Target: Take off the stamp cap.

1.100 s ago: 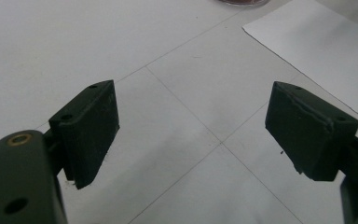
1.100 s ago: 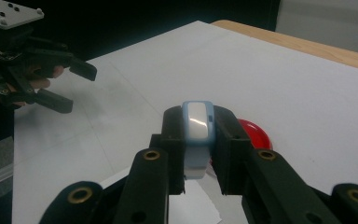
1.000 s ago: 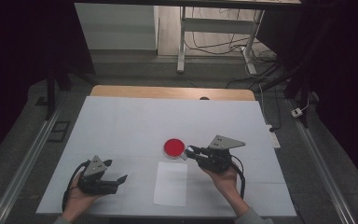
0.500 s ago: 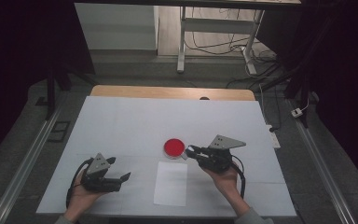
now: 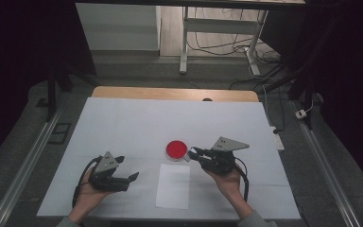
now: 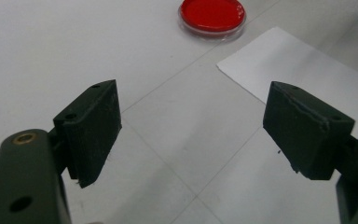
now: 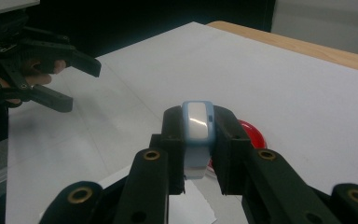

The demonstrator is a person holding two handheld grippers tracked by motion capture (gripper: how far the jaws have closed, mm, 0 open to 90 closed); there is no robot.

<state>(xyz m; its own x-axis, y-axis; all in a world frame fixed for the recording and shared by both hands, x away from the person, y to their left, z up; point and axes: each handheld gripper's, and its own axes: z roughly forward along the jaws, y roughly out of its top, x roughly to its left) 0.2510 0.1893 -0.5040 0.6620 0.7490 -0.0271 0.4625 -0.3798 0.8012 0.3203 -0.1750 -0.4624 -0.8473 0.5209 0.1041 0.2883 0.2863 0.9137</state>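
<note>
A round red-filled dish (image 5: 176, 149) sits mid-table, with a white sheet of paper (image 5: 173, 186) just in front of it. My right gripper (image 5: 192, 153) is at the dish's right edge, shut on a small pale-blue and white flat object (image 7: 197, 135) held upright between its pads. In the right gripper view the red dish (image 7: 253, 134) lies just behind the jaws. My left gripper (image 5: 133, 178) hovers at the front left, open and empty, pointing toward the paper (image 6: 303, 84) and the dish (image 6: 212, 15).
The white table cover (image 5: 123, 123) runs to a wooden edge (image 5: 170, 93) at the back. Metal rails flank both sides, and cables and a table leg (image 5: 185, 42) lie on the floor beyond. In the right gripper view, the left gripper (image 7: 81, 84) shows at upper left.
My left gripper has shifted a little to the right toward the paper and risen slightly. The right gripper has stayed put with the object in it.
</note>
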